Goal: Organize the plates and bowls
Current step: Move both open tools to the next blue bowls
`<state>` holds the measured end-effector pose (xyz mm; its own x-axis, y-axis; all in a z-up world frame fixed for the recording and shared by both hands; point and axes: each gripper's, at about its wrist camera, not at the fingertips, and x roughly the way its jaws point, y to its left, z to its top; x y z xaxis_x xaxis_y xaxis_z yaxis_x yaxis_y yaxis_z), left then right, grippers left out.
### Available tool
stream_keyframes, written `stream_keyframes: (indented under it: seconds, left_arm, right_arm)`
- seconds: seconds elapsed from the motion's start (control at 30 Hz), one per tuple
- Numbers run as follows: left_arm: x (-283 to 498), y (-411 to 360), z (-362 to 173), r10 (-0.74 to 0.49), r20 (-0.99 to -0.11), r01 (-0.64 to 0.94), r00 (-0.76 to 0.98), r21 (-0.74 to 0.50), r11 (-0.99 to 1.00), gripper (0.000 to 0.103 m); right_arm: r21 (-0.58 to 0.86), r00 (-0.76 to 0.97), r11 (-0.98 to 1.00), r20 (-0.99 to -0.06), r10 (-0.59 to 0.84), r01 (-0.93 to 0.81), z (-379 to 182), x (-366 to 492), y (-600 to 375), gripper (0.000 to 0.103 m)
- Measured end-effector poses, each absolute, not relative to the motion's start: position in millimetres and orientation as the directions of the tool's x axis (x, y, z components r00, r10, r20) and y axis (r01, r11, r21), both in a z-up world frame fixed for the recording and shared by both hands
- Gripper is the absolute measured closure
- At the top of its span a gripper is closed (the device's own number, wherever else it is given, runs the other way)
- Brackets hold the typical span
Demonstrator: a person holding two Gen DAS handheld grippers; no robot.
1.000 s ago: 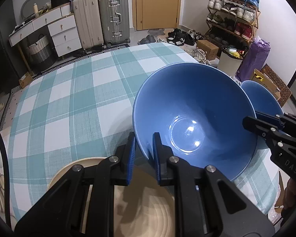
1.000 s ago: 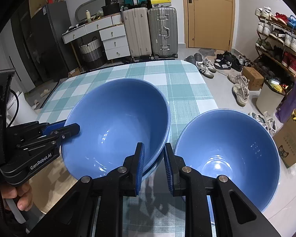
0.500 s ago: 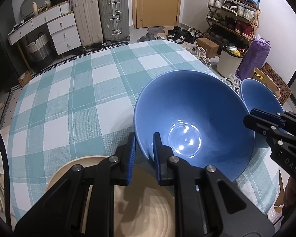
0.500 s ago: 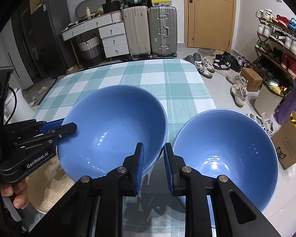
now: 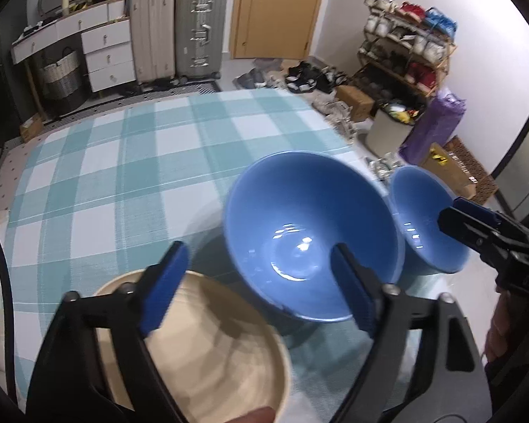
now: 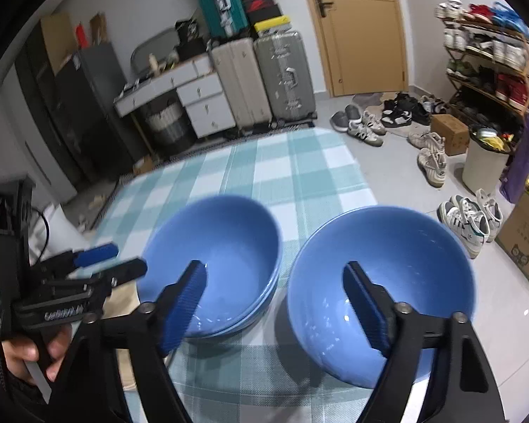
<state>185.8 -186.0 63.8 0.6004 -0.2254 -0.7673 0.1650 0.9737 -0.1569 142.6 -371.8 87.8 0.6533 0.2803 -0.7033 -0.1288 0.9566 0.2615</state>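
Your stacking looks partly done. In the right wrist view, the blue bowl on the left (image 6: pixel 215 264) shows a second rim line under its own, so it seems to sit nested in another bowl, though motion blur makes that hard to be sure of. A second blue bowl (image 6: pixel 381 292) stands alone just beside it on the checked counter (image 6: pixel 299 169), and a beige plate (image 5: pixel 201 345) lies near the counter's front edge on your left side. Judging by that, what is left is to bring the lone bowl onto the stack and to settle the plate; I cannot see any other plates from here.

Your left tongs (image 5: pixel 261 285) are opening right now, with the pads wide apart and pressing on nothing. The plate lies below the left pad, and the near rim of the stacked bowl sits under the right pad, so the bowl is beneath and just ahead of the tongs, not held.

Your right tongs (image 6: pixel 275 303) are opening too, pads spread and free. They straddle the gap between the two bowls: the left pad hangs over the stacked bowl's inside, the right pad over the lone bowl's inside. Neither pad touches a rim, as far as the view shows. Both bowls stand upright on the counter.
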Motion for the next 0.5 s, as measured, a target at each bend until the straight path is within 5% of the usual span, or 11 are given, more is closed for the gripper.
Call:
stream_keyframes:
  seconds: [0.1, 0.5]
  left_arm:
    - [177.2, -195.4, 73.0, -0.277, -0.753, 0.195, 0.597, -0.198, 0.961, 0.001]
    - [150.1, -260.9, 83.7, -0.381, -0.752, 0.278, 0.538, -0.269, 0.922, 0.001]
  right_arm:
    - [0.276, 0.665, 0.956, -0.695, 0.272, -0.102, 98.7, 134.3, -383.8, 0.017]
    - [0.299, 0.743, 0.954, -0.642, 0.189, 0.015, 124.4, 87.8, -441.8, 0.004]
